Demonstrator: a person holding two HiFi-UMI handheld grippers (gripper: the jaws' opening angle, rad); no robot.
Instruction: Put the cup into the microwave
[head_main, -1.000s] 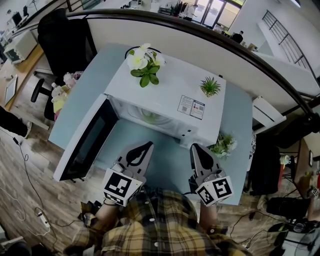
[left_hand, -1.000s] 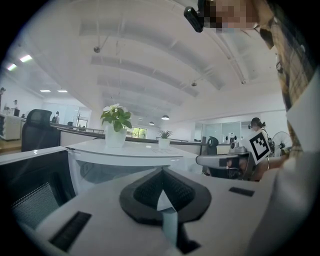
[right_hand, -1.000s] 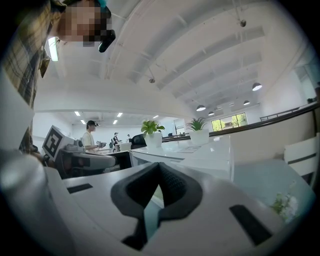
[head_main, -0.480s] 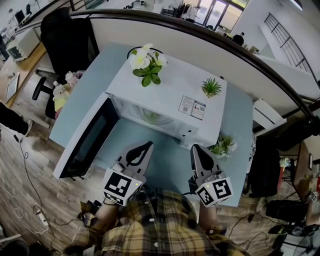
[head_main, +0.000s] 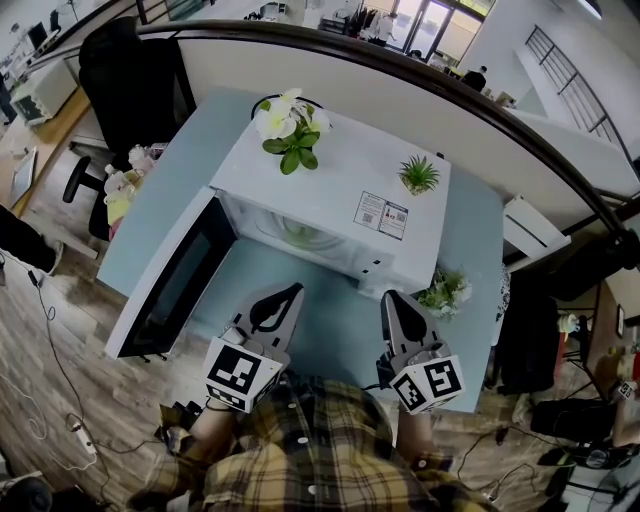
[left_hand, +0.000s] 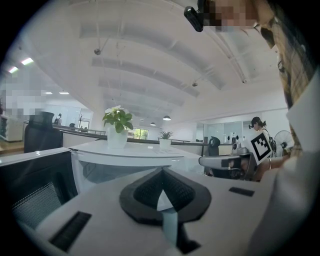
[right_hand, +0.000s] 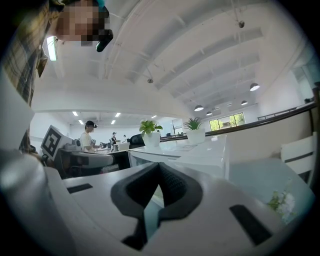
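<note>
Facing one open microwave (head_main: 330, 205): two closed grippers (head_main: 296, 290) (head_main: 389, 297), three plants (head_main: 290, 125) (head_main: 420, 175) (head_main: 445, 290)

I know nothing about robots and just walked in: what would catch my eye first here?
A white microwave sits on the pale blue table, its door swung wide open to the left, with white flowers and a small green plant on top. Nearest the camera, the left gripper and right gripper point toward it, both shut and empty.

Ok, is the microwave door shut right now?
No, the microwave door stands swung wide open at the left side of the microwave in the head view.
</note>
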